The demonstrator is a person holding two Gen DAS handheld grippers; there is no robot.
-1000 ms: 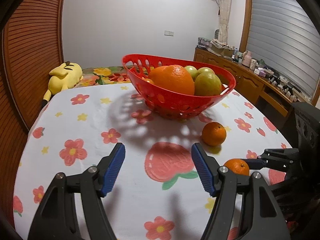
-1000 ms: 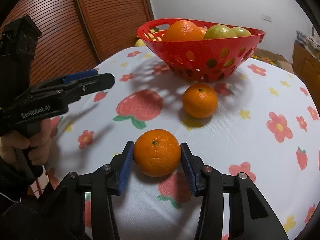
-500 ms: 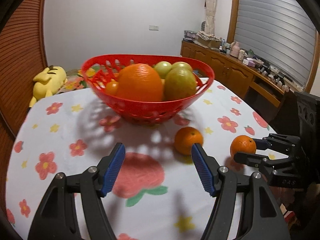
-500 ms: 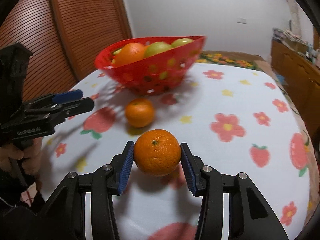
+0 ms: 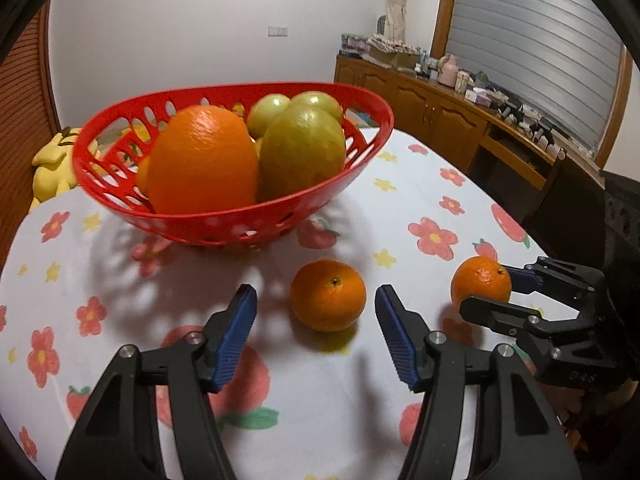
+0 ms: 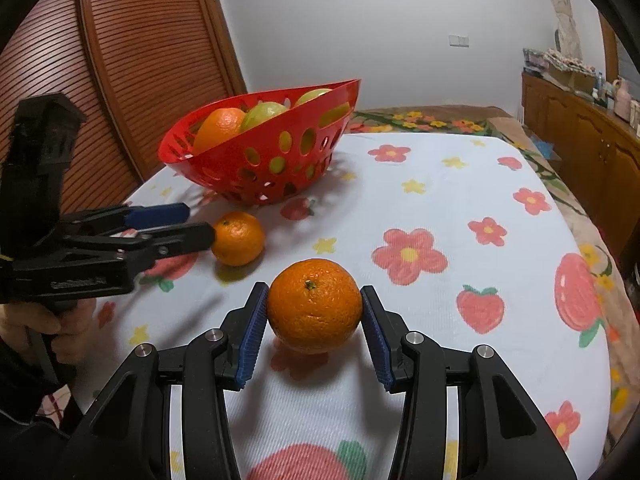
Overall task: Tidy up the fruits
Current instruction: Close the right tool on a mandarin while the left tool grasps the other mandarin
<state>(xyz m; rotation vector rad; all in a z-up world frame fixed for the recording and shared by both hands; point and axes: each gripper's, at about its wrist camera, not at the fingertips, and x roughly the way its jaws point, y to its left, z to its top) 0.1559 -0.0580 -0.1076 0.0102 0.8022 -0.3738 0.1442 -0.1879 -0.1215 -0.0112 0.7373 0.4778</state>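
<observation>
Right tool (image 6: 315, 314) is clamped on a small orange (image 6: 315, 305), both blue pads pressed against its sides, lifted just off the flowered counter (image 6: 460, 208). Left tool (image 5: 316, 322) is half wide and its jaws are closing, with the second small orange (image 5: 328, 295) on the counter between and just ahead of the pads, not yet touched. Red basket (image 5: 224, 220) sits just behind it, holding a big orange (image 5: 202, 160) and green fruits (image 5: 302, 152).

To do it well: push the left tool further forward so the pads meet the orange's widest part, then squeeze evenly or it'll roll away. Carry the right one over the basket rim and drop it into a gap, not on top of the pile.

Both small oranges are near round, no real long axis. Held one's stem end tilts up toward the camera; loose one's stem points up.
</observation>
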